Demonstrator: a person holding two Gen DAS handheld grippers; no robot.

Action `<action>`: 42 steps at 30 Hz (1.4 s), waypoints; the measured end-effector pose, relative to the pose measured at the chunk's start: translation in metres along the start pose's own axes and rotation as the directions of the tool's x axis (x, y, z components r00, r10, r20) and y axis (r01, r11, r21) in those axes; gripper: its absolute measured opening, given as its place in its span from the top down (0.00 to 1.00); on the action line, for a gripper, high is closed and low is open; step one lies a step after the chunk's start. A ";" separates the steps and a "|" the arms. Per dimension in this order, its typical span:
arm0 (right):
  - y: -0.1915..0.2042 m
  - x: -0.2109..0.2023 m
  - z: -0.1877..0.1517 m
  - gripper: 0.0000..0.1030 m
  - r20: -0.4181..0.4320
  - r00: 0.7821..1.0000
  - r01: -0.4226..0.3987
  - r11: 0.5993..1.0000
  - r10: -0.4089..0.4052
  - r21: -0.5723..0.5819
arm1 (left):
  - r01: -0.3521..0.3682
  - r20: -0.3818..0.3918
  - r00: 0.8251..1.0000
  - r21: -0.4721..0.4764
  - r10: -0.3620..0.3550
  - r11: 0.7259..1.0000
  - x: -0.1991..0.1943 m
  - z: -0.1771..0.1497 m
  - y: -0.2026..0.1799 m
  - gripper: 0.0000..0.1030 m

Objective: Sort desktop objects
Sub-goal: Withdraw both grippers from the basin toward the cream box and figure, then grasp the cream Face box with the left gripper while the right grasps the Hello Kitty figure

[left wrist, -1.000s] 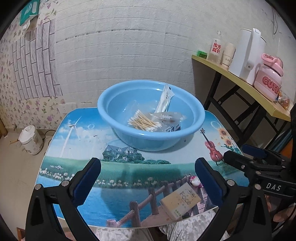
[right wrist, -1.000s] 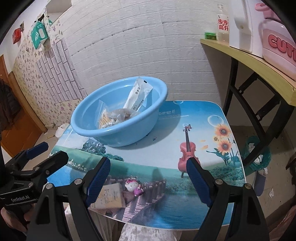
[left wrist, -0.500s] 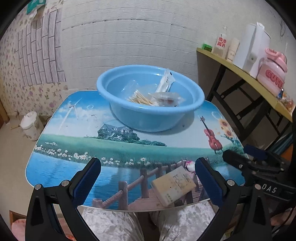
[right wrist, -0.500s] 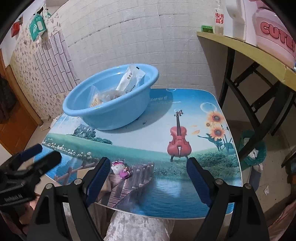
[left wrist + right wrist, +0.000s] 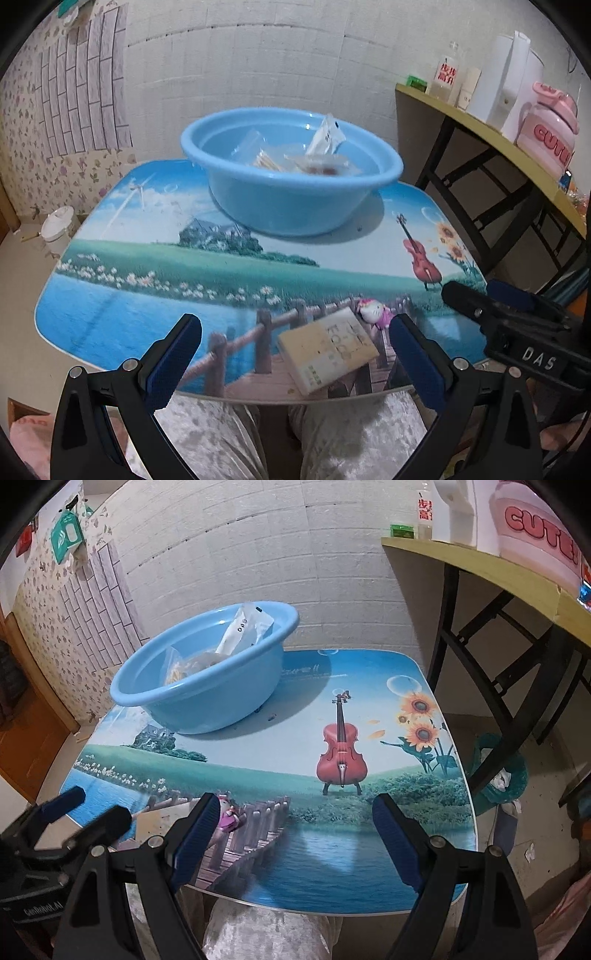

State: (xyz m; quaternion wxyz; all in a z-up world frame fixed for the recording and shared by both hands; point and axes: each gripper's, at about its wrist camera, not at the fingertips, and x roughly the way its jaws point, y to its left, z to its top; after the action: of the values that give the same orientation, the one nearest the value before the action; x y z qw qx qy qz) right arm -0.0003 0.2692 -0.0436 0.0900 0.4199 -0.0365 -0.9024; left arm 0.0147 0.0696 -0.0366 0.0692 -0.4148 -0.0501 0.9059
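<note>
Left gripper (image 5: 295,354): jaws spread wide above the near edge of the table (image 5: 110,317), nothing between the blue pads (image 5: 173,358), touching nothing. Right gripper (image 5: 295,834): jaws likewise wide apart and empty, over the printed water by the table's near edge. Between the two, flat on the table: a pale yellow box (image 5: 328,349), with a small pink-and-white cat figure (image 5: 373,314) just beyond it. Farther back: a blue basin (image 5: 291,192) standing on the table, holding a bag of cotton swabs (image 5: 266,160) and a white packet (image 5: 327,136) leaning on its wall.
</note>
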 end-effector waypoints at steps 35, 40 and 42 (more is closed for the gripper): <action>0.006 0.036 -0.015 0.39 -0.042 0.993 -0.112 0.977 0.106 -0.183 | -0.057 -0.073 0.996 -0.088 0.051 0.994 0.038 -0.021 0.002 0.02; 0.013 0.038 -0.015 0.39 -0.055 0.986 -0.168 0.959 0.159 -0.228 | -0.021 -0.085 0.996 -0.110 0.011 0.994 0.037 -0.020 0.015 0.03; 0.018 0.040 -0.015 0.39 -0.067 0.981 -0.191 0.948 0.180 -0.255 | 0.030 -0.085 0.996 -0.137 -0.042 0.990 0.035 -0.020 0.020 0.03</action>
State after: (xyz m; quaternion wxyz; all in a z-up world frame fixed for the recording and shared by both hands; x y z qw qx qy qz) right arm -0.0115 0.2438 -0.0809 0.2293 0.4187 0.0448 -0.8776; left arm 0.0059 0.0566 -0.0789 0.0593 -0.4569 -0.1159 0.8799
